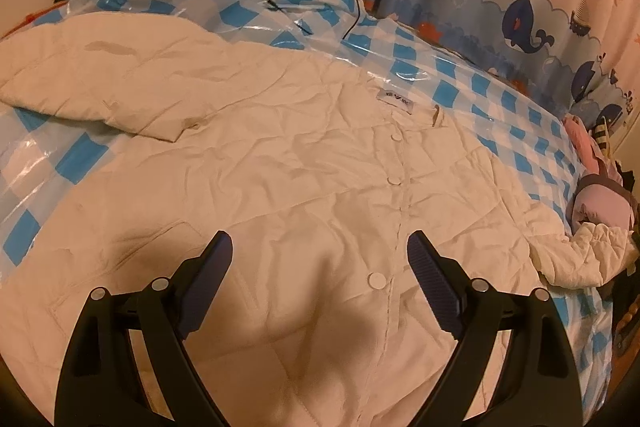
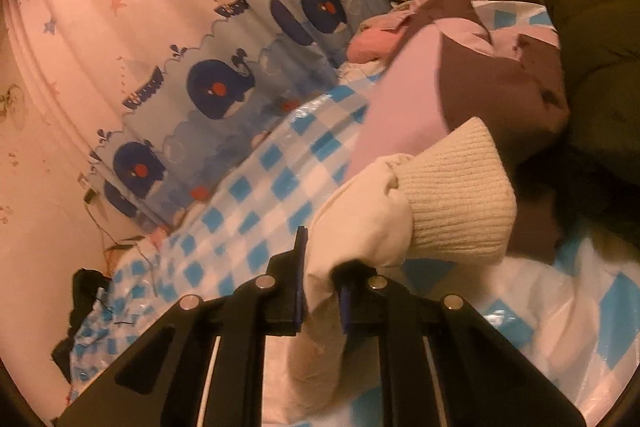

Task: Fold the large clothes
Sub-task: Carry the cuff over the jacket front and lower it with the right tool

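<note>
Now my right tool (image 2: pixel 322 291) is clamped on the ribbed-cuffed sleeve (image 2: pixel 384 211) of the cream quilted button-front coat (image 1: pixel 280 167) at the bed's (image 1: pixel 500 99) right edge, while my left tool (image 1: pixel 320 279) hovers, fingers apart, over its buttoned middle.

Jacket (image 1: pixel 280 155): you are seeing cream-white, with white buttons.
Cuff (image 2: pixel 456 195): ribbed beige knit.
Sheet (image 1: pixel 460 87): blue and white checks showing under glossy plastic.
Curtain (image 2: pixel 120 27): pink with stars; navy whales along its blue band.
Gripper fingers (image 1: pixel 434 279): black.
</note>
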Available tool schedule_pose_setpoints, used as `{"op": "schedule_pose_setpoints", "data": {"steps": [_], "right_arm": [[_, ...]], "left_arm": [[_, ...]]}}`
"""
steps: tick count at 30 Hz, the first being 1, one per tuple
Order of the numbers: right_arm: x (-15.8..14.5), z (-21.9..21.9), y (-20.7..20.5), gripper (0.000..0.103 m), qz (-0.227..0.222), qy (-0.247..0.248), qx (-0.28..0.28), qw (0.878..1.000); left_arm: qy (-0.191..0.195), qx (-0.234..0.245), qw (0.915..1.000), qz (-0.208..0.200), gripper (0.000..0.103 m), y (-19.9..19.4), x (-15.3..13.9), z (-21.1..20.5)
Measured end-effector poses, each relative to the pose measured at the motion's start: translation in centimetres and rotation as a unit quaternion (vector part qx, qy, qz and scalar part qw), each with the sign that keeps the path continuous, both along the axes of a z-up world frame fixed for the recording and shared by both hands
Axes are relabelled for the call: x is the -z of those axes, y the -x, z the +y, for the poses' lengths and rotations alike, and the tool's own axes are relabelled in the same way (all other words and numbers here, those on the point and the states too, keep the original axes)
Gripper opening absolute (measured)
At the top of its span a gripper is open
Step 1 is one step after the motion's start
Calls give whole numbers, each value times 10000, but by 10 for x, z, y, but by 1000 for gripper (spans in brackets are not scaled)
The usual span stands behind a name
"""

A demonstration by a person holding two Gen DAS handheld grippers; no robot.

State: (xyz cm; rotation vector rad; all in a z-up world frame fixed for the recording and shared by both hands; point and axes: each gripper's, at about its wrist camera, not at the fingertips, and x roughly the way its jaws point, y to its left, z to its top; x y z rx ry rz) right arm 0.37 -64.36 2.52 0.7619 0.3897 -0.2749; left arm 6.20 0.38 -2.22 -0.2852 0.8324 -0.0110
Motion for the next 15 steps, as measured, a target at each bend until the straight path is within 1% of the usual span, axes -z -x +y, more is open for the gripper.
{"op": "schedule_pose_setpoints", "data": {"steps": [2,5,8,11,15], "right_arm": [[-12,9,-6,14,-100,45,-82,9999],[-38,30,-22,14,-269,206,-270,9991],[-66,61,-44,14,-411,439,-530,9968],[-95,101,-69,14,-548,702,-853,9924],[-120,149,-94,14,-684,969,-1220,9854]], "left_arm": [[65,-38,10000,59,85,-1,0,6],[196,-89,9997,108,85,-2,-2,14],[272,-114,9994,155,85,-3,-4,21],[298,-100,9993,204,85,-4,-5,28],[358,-169,9989,249,85,-3,-6,38]]}}
